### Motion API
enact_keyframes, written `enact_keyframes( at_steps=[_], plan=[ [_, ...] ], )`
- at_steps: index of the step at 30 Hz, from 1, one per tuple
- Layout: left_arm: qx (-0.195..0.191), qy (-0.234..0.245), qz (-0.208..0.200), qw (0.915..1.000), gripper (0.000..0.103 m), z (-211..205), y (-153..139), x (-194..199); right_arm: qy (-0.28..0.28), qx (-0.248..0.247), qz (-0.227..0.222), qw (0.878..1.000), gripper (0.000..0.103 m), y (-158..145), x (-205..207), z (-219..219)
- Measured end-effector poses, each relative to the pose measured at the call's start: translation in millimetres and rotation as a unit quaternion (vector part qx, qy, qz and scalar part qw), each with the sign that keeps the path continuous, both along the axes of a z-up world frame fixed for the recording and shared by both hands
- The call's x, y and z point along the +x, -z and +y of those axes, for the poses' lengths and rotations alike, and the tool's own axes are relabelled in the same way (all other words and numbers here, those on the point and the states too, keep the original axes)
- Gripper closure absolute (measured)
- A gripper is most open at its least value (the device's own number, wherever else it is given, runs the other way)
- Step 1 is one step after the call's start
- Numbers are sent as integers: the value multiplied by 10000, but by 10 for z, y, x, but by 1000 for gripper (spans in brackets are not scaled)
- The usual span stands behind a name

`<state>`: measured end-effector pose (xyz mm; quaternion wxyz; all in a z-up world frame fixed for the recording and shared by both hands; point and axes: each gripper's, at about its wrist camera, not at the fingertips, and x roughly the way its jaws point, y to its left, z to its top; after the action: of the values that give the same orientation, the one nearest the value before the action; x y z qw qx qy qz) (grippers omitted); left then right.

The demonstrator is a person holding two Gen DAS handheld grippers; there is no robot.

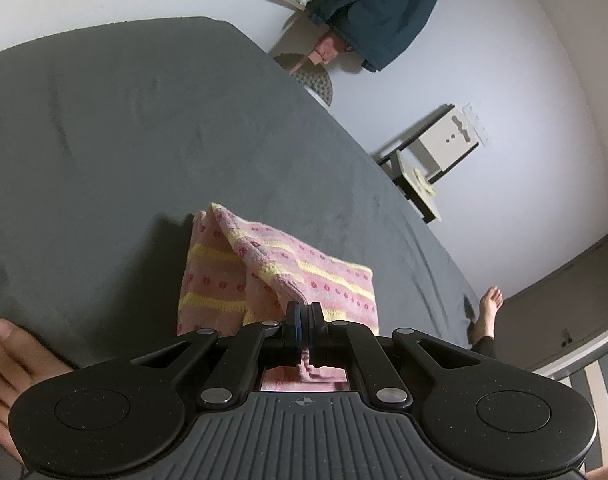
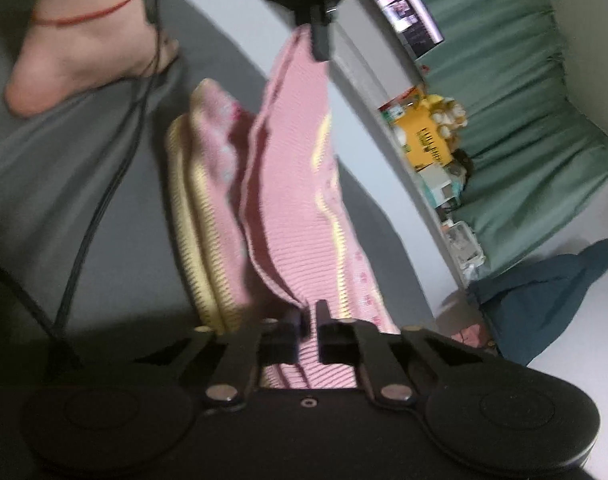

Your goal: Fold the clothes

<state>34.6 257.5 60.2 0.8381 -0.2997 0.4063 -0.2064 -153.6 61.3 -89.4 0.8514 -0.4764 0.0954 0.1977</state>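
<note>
While both grippers (image 1: 304, 312) (image 2: 310, 316) pinch it, the pink cloth (image 1: 264, 264) spans between them.

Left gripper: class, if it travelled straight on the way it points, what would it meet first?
The pink and yellow cloth already pinched in the left gripper; beyond that, probably the grey bed sheet, though depth is unclear.

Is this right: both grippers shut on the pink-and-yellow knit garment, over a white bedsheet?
Not quite. The bedsheet is dark grey, as the left wrist view shows. The rest holds: left gripper and right gripper are both shut on the pink-and-yellow knit garment.
</note>
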Motion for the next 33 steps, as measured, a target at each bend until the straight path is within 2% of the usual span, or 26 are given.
enact_keyframes(
  at_steps=[2, 4, 9, 13, 15, 18, 20, 22, 25, 28, 31, 33],
  plan=[
    [91, 50, 27, 9999, 101, 40, -2, -34, -25, 348, -125, 9993, 100, -158, -47, -93],
    [244, 109, 97, 9996, 101, 64, 13, -67, -96, 470, -127, 9988, 100, -260, -94, -192],
    [1202, 376, 479, 9909, 101, 11, 269, -18, -361, -87, 493, 9981, 100, -52, -67, -192],
    [1404, 449, 656, 9869, 100, 6, 466, 136, -358, -154, 706, 9967, 99, 97, 5, -122],
    [1518, 501, 650, 9850, 100, -12, 479, 175, -290, 11, 814, 9963, 97, 59, 35, -121],
    [1648, 508, 617, 9831, 100, -24, 449, 195, -221, 483, 1203, 9913, 86, -90, 46, -226],
    [1604, 334, 539, 9850, 100, 29, 352, 171, -130, 1031, 1518, 9829, 68, -246, 92, -362],
    [1582, 139, 261, 9870, 99, 35, 197, 120, 80, 1507, 1596, 9756, 62, -354, 192, -478],
    [1350, 41, -397, 9900, 99, 48, -90, 67, 412, 2198, 1666, 9603, 62, -507, 351, -646],
    [1009, 626, -930, 9886, 99, -187, -262, 148, 742, 2875, 1726, 9392, 62, -659, 510, -815],
    [1510, 1142, -1227, 9742, 99, -560, -187, 309, 1107, 3420, 1793, 9158, 60, -711, 715, -902],
    [1895, 1300, -1413, 9629, 99, -751, -30, 399, 1287, 3668, 1843, 9027, 52, -676, 857, -912]
  ],
)
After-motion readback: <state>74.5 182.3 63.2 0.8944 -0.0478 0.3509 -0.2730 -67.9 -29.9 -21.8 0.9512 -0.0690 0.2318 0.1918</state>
